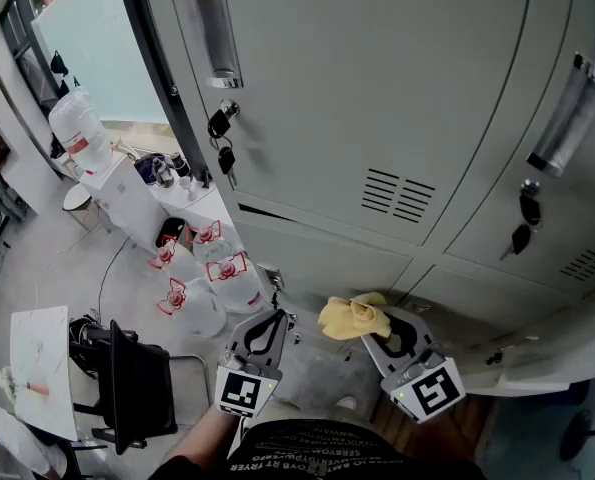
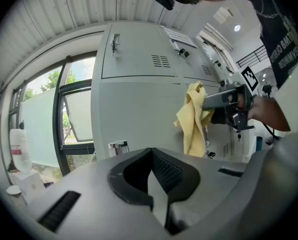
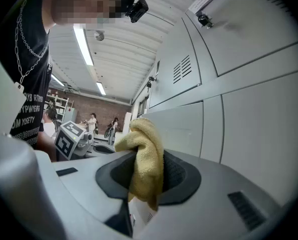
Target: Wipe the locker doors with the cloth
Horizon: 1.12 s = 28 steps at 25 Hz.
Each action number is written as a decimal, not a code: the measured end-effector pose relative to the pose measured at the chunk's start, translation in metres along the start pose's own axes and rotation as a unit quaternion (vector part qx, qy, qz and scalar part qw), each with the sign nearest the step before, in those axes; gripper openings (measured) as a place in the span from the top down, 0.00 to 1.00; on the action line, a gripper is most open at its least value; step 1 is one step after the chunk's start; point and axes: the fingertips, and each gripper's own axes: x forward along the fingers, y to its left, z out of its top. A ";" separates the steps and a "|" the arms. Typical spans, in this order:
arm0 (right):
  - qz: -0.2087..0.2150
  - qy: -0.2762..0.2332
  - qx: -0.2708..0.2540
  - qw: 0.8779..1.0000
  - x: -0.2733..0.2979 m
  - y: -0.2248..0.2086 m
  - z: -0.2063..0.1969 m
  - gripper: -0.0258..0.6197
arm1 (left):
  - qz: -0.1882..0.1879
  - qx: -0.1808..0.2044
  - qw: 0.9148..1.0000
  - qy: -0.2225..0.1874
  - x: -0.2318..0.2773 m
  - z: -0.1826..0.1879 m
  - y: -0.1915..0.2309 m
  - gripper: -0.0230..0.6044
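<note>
Grey locker doors (image 1: 377, 98) with metal handles and keys in their locks fill the head view. A yellow cloth (image 1: 354, 317) is bunched in my right gripper (image 1: 377, 333), whose jaws are shut on it, low in front of the lower lockers. In the right gripper view the cloth (image 3: 143, 159) hangs out of the jaws beside a locker door (image 3: 239, 109). My left gripper (image 1: 267, 333) is to its left, shut with nothing in it. From the left gripper view the cloth (image 2: 194, 121) dangles in front of the lockers (image 2: 138, 74).
Several large water bottles (image 1: 202, 273) stand on the floor at the left, by a white cabinet (image 1: 137, 203). A black chair (image 1: 137, 383) and a white table (image 1: 39, 363) are at lower left. A window (image 2: 63, 119) adjoins the lockers.
</note>
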 end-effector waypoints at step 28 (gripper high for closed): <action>-0.217 0.006 -0.047 0.975 0.117 0.004 0.061 0.82 | -0.147 -0.018 0.988 -0.050 -0.022 -0.028 0.118 0.96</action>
